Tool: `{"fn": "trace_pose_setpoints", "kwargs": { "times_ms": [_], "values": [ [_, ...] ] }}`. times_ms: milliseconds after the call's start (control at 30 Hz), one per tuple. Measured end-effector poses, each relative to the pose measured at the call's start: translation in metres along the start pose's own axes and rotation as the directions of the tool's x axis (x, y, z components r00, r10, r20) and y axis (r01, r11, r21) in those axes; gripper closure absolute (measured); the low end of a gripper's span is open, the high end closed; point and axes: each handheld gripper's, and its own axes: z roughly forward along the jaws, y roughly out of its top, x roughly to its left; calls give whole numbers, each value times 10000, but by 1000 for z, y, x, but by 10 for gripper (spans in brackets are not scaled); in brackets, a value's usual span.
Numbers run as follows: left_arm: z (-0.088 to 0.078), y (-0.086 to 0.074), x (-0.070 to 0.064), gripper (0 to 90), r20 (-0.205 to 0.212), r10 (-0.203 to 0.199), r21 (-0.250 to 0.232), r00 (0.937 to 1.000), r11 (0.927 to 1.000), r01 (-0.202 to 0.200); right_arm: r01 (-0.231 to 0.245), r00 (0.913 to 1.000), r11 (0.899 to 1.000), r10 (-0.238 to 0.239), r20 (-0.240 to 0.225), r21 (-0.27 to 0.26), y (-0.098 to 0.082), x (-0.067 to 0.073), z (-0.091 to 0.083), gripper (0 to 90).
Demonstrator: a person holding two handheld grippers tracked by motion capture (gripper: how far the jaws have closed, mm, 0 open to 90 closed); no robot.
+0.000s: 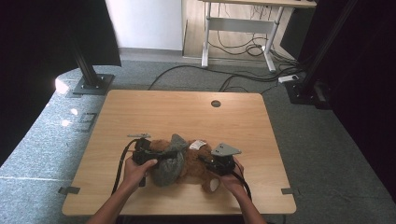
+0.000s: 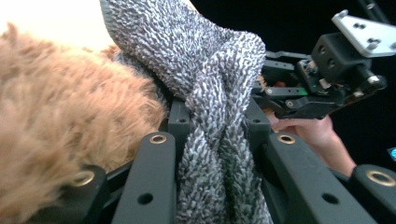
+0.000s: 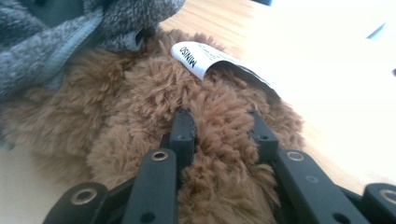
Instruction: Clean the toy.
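Plush bear (image 1: 194, 164), brown and shaggy, lies on the near half of the desk (image 1: 140, 112) between the person's two hands, with a grey knit garment (image 1: 169, 163) bunched over its left part. A white label (image 1: 197, 144) sticks out of the fur on the far side.

In the left gripper view, the left claw (image 2: 217, 135) is pressed together on a twisted rope of the grey knit garment (image 2: 205, 93), which runs straight up between the jaws; brown fur (image 2: 60, 121) crowds in beside it. The right claw (image 3: 224, 128) is sunk into the bear's fur (image 3: 140, 98), its jaws pinching a tuft of pile, with the label (image 3: 201, 58) just beyond.

By the look of it, the garment is being worked onto or off the bear, one hand pulling cloth while the other steadies the toy.

The main risk is the right claw's hold. It seems to have mostly loose pile rather than the stuffed body, so a firm pull from the left could make the fur slip free and drag the whole bear across the desk. The left grip bunches the knit into a narrow cord, so pulling hard there may stretch the fabric or tighten it around the bear instead of sliding it. Fur caught beside the knit could also snag.
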Motion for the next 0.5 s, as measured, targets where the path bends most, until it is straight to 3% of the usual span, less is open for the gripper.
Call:
{"fn": "trace_pose_setpoints", "kwargs": {
  "times_ms": [233,333,500],
  "values": [
    [27,23,10,717,-312,26,-329,9995,9995,-36,-155,9956,9999,158,920,-43,8,-30,13,712],
    [39,34,12,716,-503,290,-285,9983,9991,-305,-299,9922,9995,303,1210,-48,10,-43,17,713],
    [43,38,14,715,-488,325,-125,9983,9994,-331,-394,9890,9990,421,1418,-216,9,-51,18,714]
  ]
}}
